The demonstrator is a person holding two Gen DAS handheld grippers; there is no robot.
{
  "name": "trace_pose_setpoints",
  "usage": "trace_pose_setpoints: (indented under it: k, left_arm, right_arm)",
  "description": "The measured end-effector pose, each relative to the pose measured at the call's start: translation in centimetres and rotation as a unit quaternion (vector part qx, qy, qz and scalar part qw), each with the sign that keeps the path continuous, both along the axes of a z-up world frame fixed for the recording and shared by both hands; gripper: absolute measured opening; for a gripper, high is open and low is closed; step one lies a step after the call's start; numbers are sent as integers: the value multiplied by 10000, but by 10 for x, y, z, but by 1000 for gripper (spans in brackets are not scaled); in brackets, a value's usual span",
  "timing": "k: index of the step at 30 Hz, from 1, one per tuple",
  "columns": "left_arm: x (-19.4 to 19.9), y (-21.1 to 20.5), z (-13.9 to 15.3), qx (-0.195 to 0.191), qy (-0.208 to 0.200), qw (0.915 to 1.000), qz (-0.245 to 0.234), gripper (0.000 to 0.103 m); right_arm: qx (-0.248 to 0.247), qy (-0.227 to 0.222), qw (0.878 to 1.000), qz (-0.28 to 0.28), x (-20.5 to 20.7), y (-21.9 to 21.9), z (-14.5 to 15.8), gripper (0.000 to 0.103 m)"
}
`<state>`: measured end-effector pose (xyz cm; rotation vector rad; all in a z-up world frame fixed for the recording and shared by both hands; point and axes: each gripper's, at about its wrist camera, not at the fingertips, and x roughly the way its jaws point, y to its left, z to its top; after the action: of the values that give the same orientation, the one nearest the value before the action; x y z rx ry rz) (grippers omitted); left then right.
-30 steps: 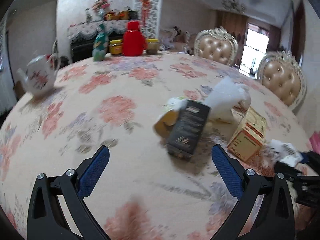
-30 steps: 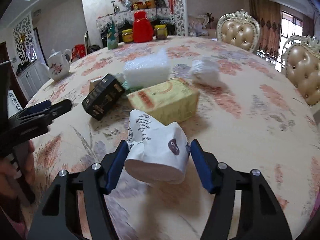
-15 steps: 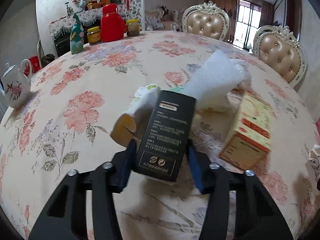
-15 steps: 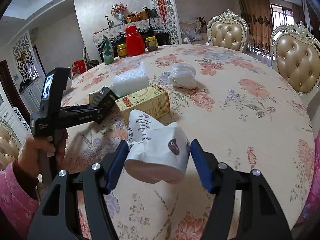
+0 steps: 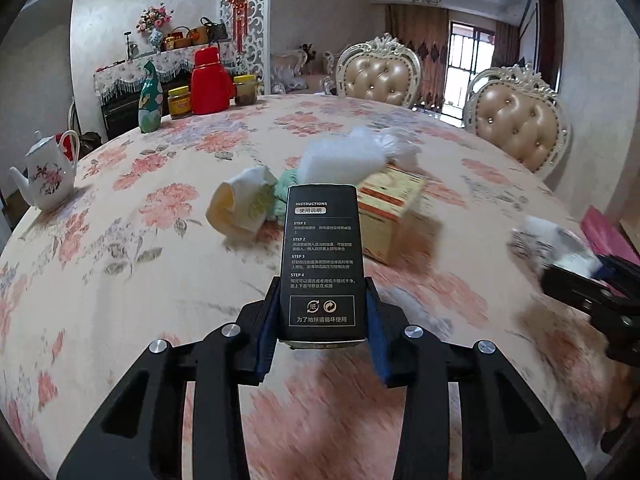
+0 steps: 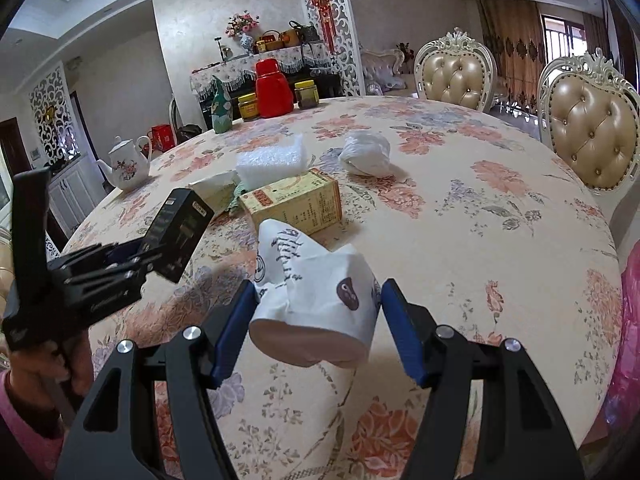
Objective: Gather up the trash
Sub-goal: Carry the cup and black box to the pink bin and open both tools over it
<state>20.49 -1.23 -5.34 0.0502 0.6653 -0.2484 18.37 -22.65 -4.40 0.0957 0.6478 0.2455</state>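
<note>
My left gripper [image 5: 322, 320] is shut on a black carton [image 5: 323, 256] with printed instructions and holds it above the floral table [image 5: 160, 280]; it also shows in the right wrist view [image 6: 180, 236]. My right gripper [image 6: 318, 312] is shut on a crushed white paper cup [image 6: 312, 292], held above the table; it shows blurred in the left wrist view [image 5: 556, 246]. On the table lie a yellow box [image 6: 296, 204], a white foam block [image 6: 268, 162], a crumpled white bag [image 6: 366, 152] and a folded cream wrapper [image 5: 240, 204].
A white teapot [image 5: 46, 178] stands at the table's left edge. A red thermos [image 5: 210, 82], jars and a green bottle [image 5: 150, 98] stand at the far side. Two padded chairs [image 5: 520, 124] stand behind the table. Something pink [image 6: 628, 340] lies at the right edge.
My left gripper closed on the black carton and lifted it off the table. My right gripper, holding the cup, drew back and rose a little.
</note>
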Motion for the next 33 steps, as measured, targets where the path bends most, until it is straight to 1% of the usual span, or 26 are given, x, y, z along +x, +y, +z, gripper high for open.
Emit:
trace_pose_setpoints:
  k: [6,12,20,25,29,33]
  left_arm:
    - [-25,-6,2,-20,-114,9999,-49,38]
    - [-41,-14,8,-68,-224,9997,-115,38]
    - [-58,-39,11,-100,-369,9989,-282,38]
    - [-64,-56,17,-251,-479,9975,-451,38]
    - [-67,-77,24,-354,-632,9953,-644,38]
    - [-64,-103,27,-405,-655,9928,-922,38]
  right_arm:
    - [-13,-54,10000,-33,-9,-2,2,63]
    - [-16,-138,9998,-113,-21,-11,4,63]
    - [-39,-319,9991,-272,-37,-30,9,63]
    - [-50,-456,9979,-466,-47,-49,11,63]
    - [-50,-538,9964,-656,-55,-69,11,63]
    - [-49,-612,9941,-893,-64,-94,11,63]
